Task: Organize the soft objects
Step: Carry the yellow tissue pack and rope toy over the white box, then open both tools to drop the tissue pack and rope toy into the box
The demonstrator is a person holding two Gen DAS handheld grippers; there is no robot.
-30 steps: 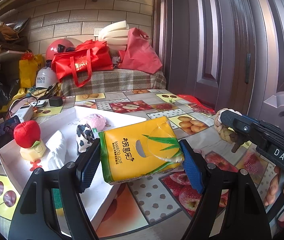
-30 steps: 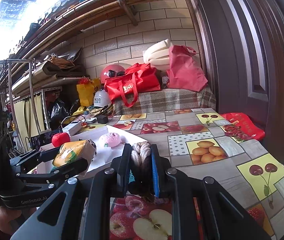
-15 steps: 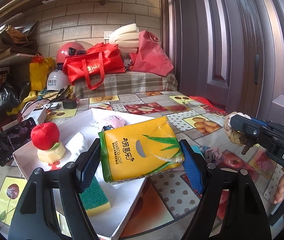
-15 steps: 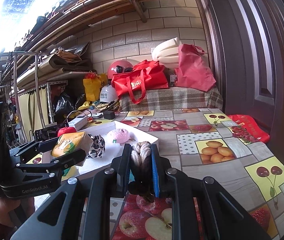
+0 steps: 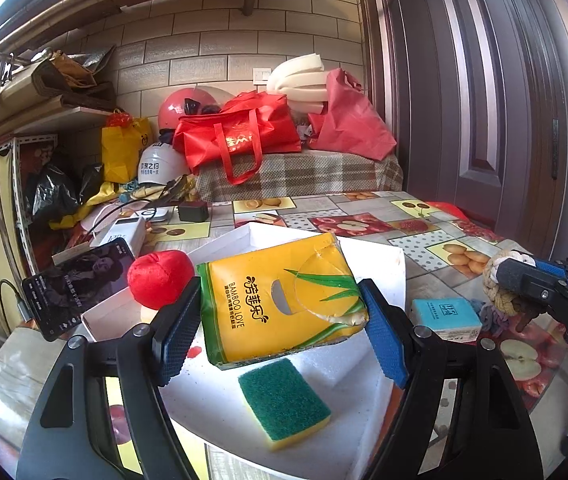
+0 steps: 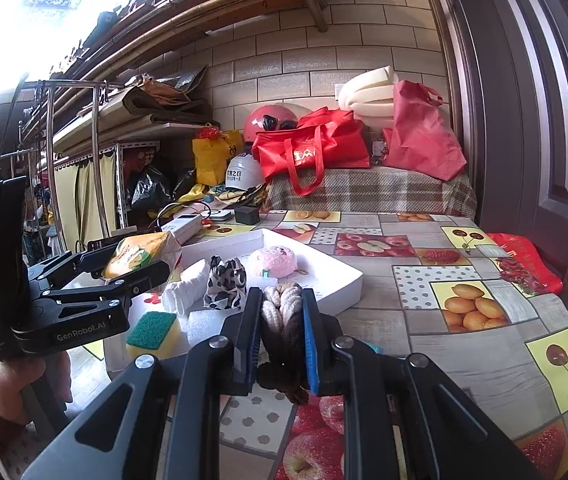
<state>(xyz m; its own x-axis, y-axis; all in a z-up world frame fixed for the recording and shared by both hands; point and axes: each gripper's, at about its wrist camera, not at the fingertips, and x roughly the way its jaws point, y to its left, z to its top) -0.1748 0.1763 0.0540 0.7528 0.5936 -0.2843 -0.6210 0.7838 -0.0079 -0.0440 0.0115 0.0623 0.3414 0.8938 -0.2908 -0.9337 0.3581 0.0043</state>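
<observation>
Left claw (image 5: 280,322) gripping tissue pack (image 5: 280,300) above tray (image 5: 372,252)

The yellow pack (image 5: 282,306) at frame centre reads "BAMBOO LOVE". The left gripper (image 6: 132,266), at the left of the right wrist view, carries "GenRobot.AI" on its body.

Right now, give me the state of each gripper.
Left gripper: closed on the yellow tissue pack, above the white tray.
Right gripper: closed on the braided rope toy.

Red helmet (image 6: 274,119), red bag (image 6: 312,148), phone (image 5: 74,286) beyond fruit-print tablecloth (image 6: 484,280).
</observation>
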